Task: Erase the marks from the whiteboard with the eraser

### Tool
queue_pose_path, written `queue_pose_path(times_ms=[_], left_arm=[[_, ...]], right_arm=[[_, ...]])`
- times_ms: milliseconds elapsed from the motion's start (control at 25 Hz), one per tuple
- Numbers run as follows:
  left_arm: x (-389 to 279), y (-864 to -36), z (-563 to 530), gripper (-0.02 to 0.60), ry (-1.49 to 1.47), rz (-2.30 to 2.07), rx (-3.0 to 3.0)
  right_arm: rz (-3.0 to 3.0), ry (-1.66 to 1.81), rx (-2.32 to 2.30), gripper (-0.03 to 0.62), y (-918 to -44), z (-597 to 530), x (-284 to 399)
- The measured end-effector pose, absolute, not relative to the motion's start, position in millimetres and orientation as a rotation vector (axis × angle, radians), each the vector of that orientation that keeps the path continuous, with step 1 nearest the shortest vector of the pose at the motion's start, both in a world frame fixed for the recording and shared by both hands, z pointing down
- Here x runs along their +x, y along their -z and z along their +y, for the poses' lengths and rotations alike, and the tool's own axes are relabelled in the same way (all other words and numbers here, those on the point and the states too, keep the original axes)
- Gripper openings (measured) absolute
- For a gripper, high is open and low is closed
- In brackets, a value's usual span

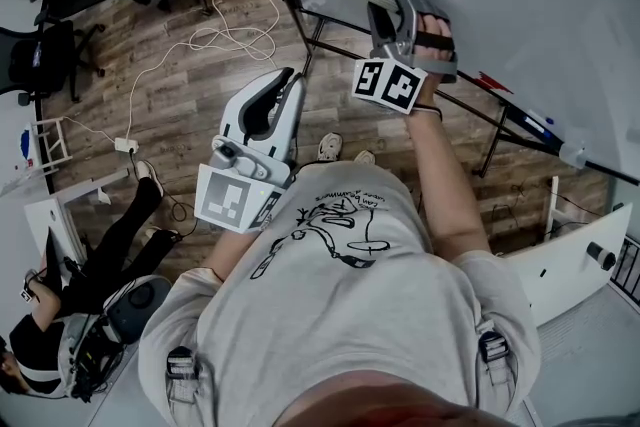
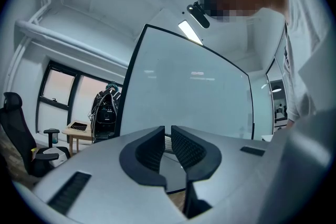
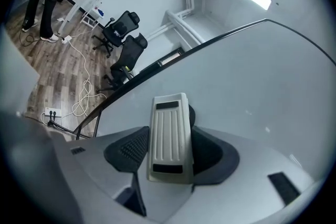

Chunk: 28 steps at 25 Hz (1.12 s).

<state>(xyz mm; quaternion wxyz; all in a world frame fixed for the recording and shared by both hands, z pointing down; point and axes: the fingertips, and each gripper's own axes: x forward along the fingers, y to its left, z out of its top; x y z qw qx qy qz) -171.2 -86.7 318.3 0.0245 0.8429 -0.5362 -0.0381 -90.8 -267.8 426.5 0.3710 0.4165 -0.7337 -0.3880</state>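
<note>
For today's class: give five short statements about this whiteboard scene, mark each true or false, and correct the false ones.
1. The right hand-held gripper is shut on the eraser. True.
2. The left hand-held gripper grips a marker. False: its jaws are close together with nothing between them.
3. A white cable lies on the wooden floor. True.
4. The eraser is black. False: it is off-white with a ribbed back.
5. The whiteboard appears in both gripper views. True.
</note>
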Motion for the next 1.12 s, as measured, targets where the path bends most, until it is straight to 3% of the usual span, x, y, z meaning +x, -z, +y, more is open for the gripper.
queue_pose_path(times_ms=[400,920,1120], left_arm=[[-162.3,-316.4,-91.2,0.051,0.141,-1.622,2.635],[-125.4,-305.0,-95.7,0.052,0.151,-1.512,2.735],[-107.1,-298.6,-96.9,0.051,0.154,-1.456,2.780]], right_arm=[[-2.186,0.811,1.219,0.261,-359.8,-245.1,-67.7],[-2.631,0.362,1.462,0.262,-305.7,-180.7,10.3],[-2.653,0.337,1.479,0.262,-299.5,-157.5,38.9]])
